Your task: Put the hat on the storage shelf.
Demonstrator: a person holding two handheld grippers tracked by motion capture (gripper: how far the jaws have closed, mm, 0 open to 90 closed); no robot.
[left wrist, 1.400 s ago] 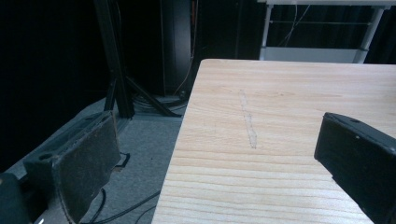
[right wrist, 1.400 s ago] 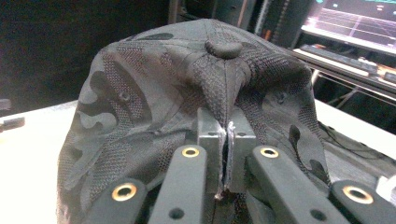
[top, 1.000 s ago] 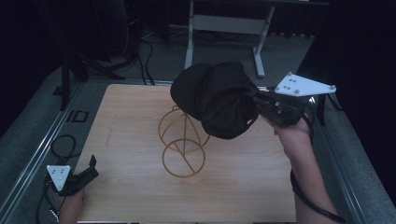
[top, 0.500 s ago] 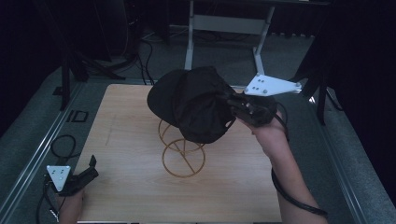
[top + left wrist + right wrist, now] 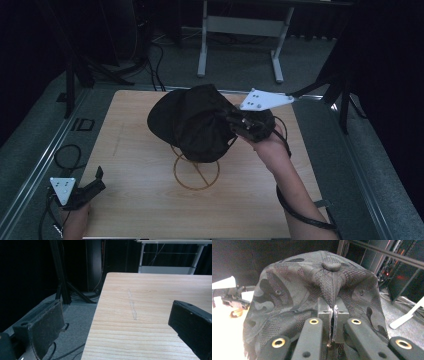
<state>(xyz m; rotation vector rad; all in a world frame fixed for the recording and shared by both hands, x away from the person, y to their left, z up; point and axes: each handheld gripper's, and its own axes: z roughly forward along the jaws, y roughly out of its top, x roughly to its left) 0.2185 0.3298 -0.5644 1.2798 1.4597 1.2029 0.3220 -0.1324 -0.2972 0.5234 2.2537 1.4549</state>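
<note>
The right gripper (image 5: 235,125) had its jaws pinching a fold of the black camouflage-mesh cap (image 5: 192,122), which bulged ahead of them, hiding most of the gold wire stand (image 5: 196,172). The left gripper (image 5: 95,181) rested, jaws spread, over the wooden table (image 5: 135,200).

Dim room, grey floor (image 5: 310,65), perhaps carpeted
</note>
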